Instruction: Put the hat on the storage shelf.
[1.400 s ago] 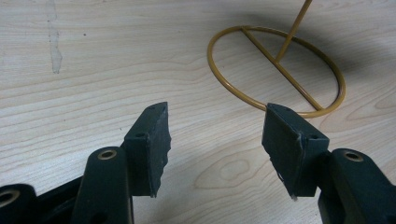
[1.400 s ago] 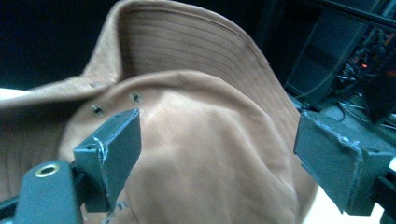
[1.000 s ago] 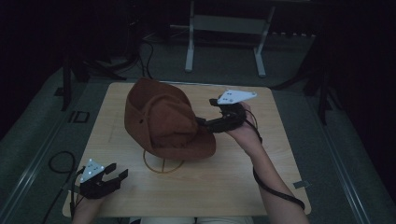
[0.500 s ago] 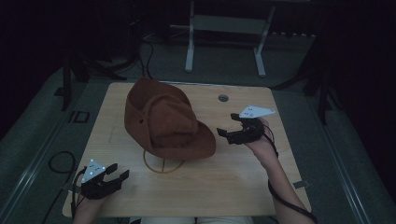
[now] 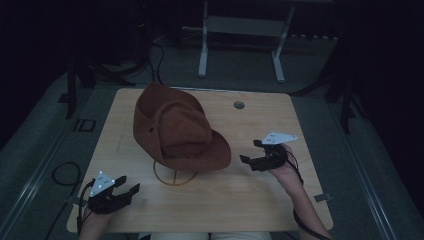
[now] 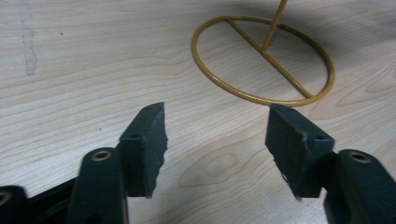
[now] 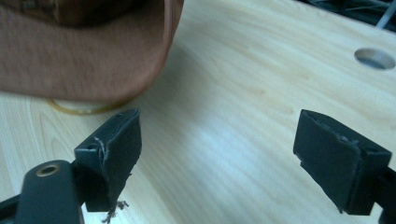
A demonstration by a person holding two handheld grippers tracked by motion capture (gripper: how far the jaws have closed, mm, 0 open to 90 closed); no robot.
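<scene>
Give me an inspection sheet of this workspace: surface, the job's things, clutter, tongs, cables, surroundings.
Surface: light wooden table, round cable hole near the far edge.
Job's things: brown brimmed hat resting on a yellow wire hat stand, ring base flat on the table.
Clutter: nothing seen.
Tongs: left tongs open and empty, jaws just widened; right tongs open and empty, beside the hat brim.
Cables: black cable looped on the floor, left of the table.
Surroundings: dark room, grey floor, white metal frame behind.
</scene>
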